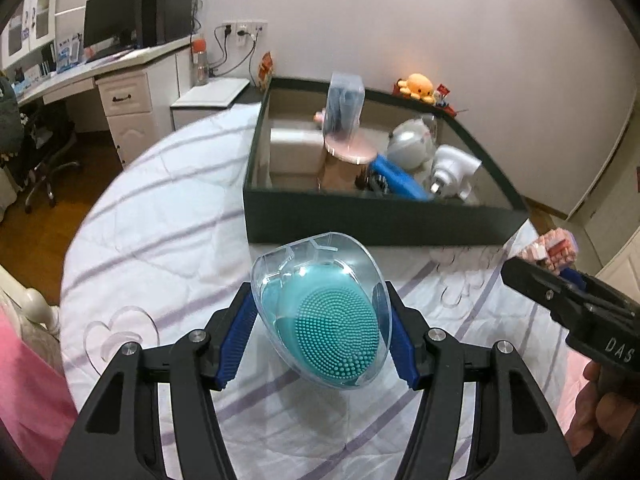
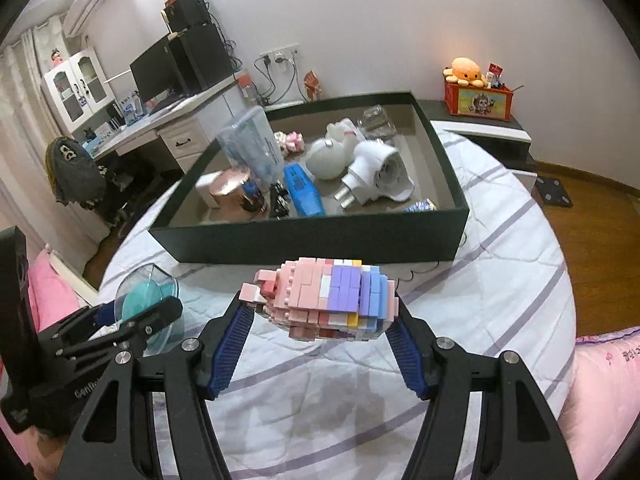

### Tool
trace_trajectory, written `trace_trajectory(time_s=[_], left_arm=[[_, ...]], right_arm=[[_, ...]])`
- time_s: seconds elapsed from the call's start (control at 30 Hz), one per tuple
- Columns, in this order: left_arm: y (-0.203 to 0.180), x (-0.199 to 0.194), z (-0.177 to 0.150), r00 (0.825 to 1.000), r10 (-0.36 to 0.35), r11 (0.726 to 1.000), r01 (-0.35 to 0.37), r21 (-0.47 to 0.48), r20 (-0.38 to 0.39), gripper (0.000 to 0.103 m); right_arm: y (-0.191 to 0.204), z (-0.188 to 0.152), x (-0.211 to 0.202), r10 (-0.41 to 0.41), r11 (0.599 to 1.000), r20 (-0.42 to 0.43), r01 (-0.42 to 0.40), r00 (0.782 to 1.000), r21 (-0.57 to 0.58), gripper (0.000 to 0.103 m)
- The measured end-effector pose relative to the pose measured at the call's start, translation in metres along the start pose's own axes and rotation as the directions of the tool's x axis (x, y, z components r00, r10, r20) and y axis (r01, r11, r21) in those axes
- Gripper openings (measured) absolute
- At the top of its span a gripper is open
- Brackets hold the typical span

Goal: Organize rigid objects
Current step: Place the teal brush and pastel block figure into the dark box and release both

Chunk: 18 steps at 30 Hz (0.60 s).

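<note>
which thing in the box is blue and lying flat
The blue case between the copper tin and white plug; the tall clear container stands upright.

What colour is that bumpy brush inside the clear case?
Teal brush; the left wrist view shows it best.

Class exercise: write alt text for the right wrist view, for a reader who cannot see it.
The right tool grips a pink, purple and blue brick figure above a striped bedspread, facing a dark open box of household items. At lower left, the left tool holds a clear case.
</note>
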State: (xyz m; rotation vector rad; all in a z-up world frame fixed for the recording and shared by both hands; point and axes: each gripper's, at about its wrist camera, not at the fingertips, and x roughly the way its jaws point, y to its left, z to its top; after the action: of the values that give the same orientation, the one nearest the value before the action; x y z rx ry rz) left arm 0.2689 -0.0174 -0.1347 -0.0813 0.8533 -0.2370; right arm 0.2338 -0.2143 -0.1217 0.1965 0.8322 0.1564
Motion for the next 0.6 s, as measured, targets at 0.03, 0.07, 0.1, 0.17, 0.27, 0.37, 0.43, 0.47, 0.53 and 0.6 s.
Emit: trace_trajectory(time_s=[0.03,0.07,0.1,0.17,0.27,0.37,0.43,0.47,0.53,0.6], left_arm=[[0.000,-0.003,0.006,1.000,-0.002,1.000,0.002,0.001,0.011,0.062],[0.001,-0.005,0.011,1.000,-0.002,1.000,0.002,0.005,0.021,0.062],[0.001,-0.006,0.016,1.000,-0.003,1.000,0.003,0.007,0.030,0.062],[0.002,-0.008,0.027,0.999,-0.011,1.000,0.011,0.007,0.047,0.062],[0.003,-0.010,0.047,0.997,-0.015,1.000,0.014,0.014,0.075,0.062],[0.003,-0.003,0.067,0.996,-0.018,1.000,0.016,0.015,0.089,0.062],[0.003,0.002,0.074,0.996,-0.018,1.000,0.017,0.017,0.091,0.062],[0.003,0.006,0.079,0.996,-0.020,1.000,0.018,0.018,0.090,0.062],[0.004,0.014,0.085,0.996,-0.022,1.000,0.020,0.017,0.087,0.062],[0.003,0.021,0.090,0.996,-0.024,1.000,0.023,0.015,0.084,0.062]], right_arm=[[0.001,0.003,-0.002,0.000,1.000,0.007,0.000,1.000,-0.005,0.067],[0.003,0.005,-0.004,0.003,1.000,0.013,-0.003,1.000,-0.009,0.067],[0.004,0.009,-0.005,0.006,1.000,0.020,-0.006,1.000,-0.015,0.067],[0.005,0.016,-0.006,0.003,1.000,0.030,-0.003,1.000,-0.026,0.067],[0.005,0.034,-0.007,-0.001,0.999,0.053,0.003,0.999,-0.037,0.067],[0.004,0.049,-0.005,-0.004,0.999,0.069,0.007,0.998,-0.048,0.067],[0.004,0.060,-0.003,-0.010,0.998,0.082,0.014,0.997,-0.058,0.067],[0.004,0.066,-0.001,-0.012,0.998,0.086,0.017,0.996,-0.061,0.067],[0.003,0.075,0.002,-0.018,0.998,0.090,0.024,0.996,-0.066,0.067],[0.003,0.082,0.008,-0.021,0.997,0.092,0.028,0.996,-0.072,0.067]])
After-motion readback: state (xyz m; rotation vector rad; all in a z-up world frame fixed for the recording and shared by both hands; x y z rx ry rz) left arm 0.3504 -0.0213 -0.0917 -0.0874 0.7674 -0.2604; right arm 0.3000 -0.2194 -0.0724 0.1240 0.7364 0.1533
